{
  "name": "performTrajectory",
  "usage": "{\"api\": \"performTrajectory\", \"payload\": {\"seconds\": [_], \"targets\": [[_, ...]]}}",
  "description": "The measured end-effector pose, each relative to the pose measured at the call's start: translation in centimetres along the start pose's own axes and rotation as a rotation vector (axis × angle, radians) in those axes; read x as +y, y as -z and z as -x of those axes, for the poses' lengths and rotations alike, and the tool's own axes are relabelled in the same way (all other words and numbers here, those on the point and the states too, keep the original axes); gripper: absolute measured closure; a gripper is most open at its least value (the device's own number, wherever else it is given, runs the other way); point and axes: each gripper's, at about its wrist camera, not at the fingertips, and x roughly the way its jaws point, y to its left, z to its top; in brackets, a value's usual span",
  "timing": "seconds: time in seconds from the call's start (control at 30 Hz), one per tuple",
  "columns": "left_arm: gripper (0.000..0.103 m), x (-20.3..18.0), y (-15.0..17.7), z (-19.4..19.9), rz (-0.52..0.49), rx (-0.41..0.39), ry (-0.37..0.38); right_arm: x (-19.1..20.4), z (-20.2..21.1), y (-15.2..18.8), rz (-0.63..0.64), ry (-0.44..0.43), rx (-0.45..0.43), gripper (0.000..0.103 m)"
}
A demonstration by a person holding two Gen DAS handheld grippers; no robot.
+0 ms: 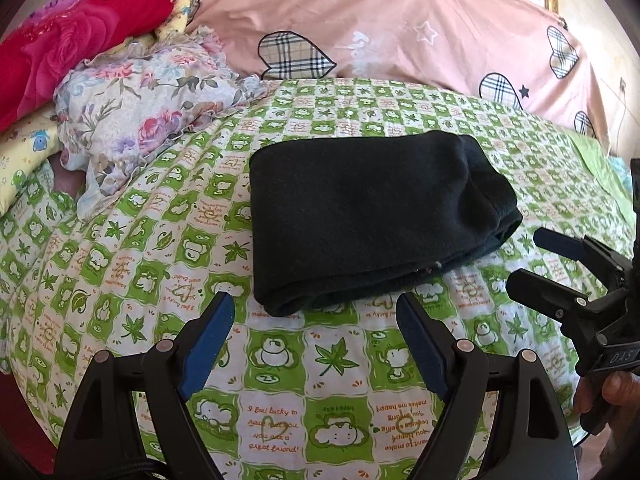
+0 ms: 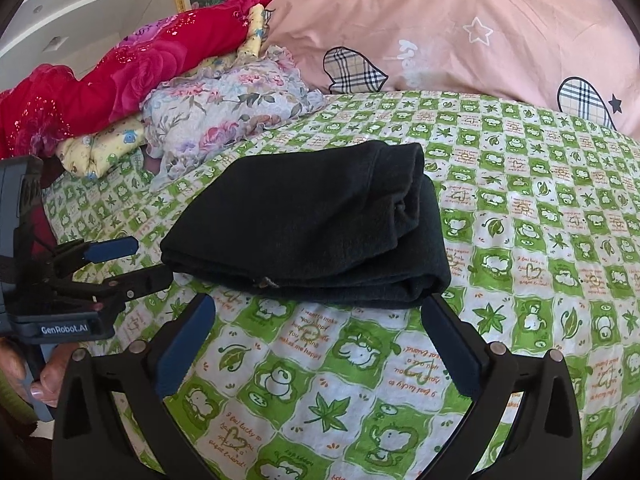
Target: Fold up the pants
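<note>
The black pants lie folded into a thick rectangular bundle on the green-and-white patterned bedsheet. They also show in the right wrist view. My left gripper is open and empty, just short of the bundle's near edge. My right gripper is open and empty, its fingers close to the bundle's near edge. Each gripper shows in the other's view: the right one beside the bundle's right end, the left one at its left end.
A pink quilt with plaid hearts is heaped at the back of the bed. A floral cloth, a red rose-print blanket and a yellow pillow are piled at the back left.
</note>
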Motion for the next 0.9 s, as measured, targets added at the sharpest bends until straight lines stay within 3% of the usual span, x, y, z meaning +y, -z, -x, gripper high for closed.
{"api": "performTrajectory", "payload": {"seconds": [0.9], "targets": [[0.02,0.1,0.9,-1.8,0.019,0.015,-0.02,0.2,-1.6,1.3,0.019,0.001,-0.01,0.0]]}}
